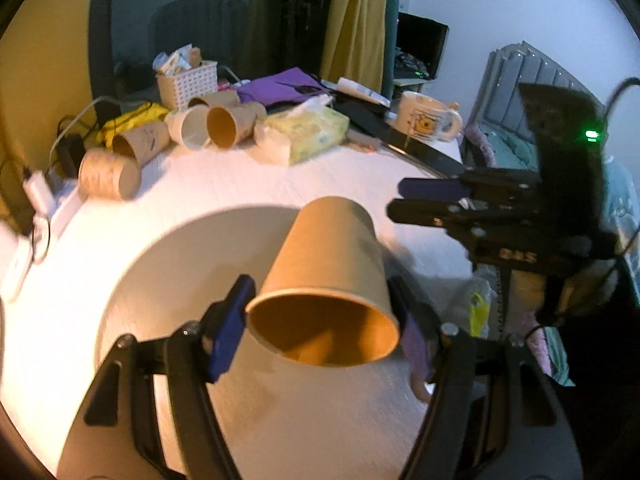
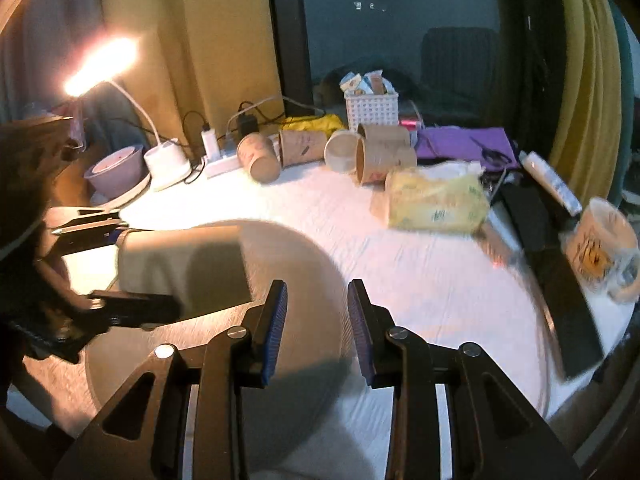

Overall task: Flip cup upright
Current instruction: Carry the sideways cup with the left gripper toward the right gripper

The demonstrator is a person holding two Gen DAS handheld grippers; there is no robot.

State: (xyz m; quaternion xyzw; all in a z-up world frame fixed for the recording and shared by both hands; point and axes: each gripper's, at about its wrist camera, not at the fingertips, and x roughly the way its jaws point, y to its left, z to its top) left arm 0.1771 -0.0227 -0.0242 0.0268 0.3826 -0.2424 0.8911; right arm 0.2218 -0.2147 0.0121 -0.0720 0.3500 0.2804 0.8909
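I had the brown paper cup pinched near its rim between the blue pads of my left gripper, lifted off the white table. It lay tilted on its side, open mouth facing back toward my left wrist camera and its closed base pointing away. From the right wrist the same cup showed sideways at the left, held above the table. My right gripper hung just beside it with its fingers spread and nothing between them. Along the far edge lay a cluster of tipped paper cups, a tissue pack, a white basket and a mug.
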